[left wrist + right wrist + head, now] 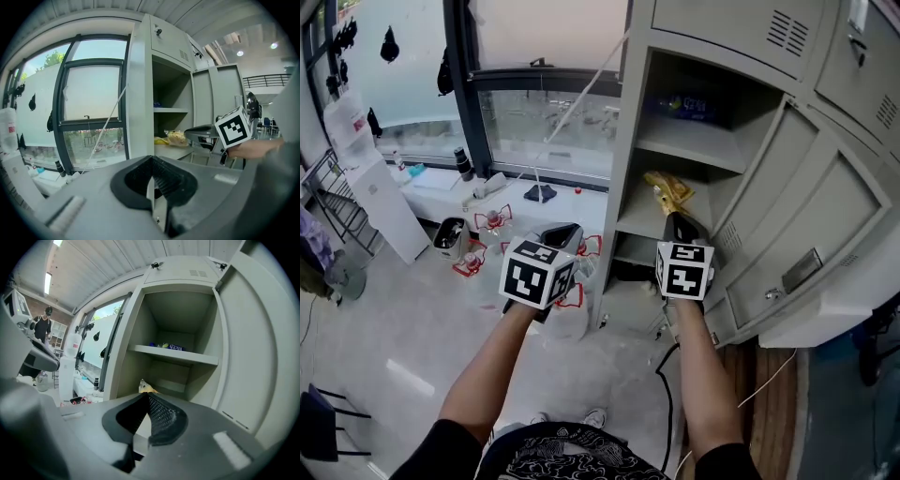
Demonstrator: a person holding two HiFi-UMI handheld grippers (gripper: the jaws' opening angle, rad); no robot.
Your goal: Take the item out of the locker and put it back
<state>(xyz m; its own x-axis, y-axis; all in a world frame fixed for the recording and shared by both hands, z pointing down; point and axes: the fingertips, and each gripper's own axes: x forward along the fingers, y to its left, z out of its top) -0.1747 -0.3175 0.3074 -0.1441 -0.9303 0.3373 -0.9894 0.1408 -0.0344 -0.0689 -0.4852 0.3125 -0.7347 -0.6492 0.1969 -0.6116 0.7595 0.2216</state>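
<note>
An open grey locker [630,141] stands ahead of me. A crumpled yellow snack bag [668,191] lies on its middle shelf, and a blue packet [686,106] sits on the shelf above. My right gripper [675,218] points into the locker just below the bag, jaws shut with nothing visibly between them. In the right gripper view the bag's tip [145,387] peeks over the closed jaw tips [146,395]. My left gripper [565,232] hovers left of the locker, shut and empty [151,159]. From the left gripper view, the right gripper [190,133] reaches toward the bag [176,137].
The locker door [825,225] hangs open at the right. A window [548,112] and a low white counter [516,192] with bottles stand to the left. A small bin [450,236] and red-marked items sit on the floor. A black cable [667,394] trails by my feet.
</note>
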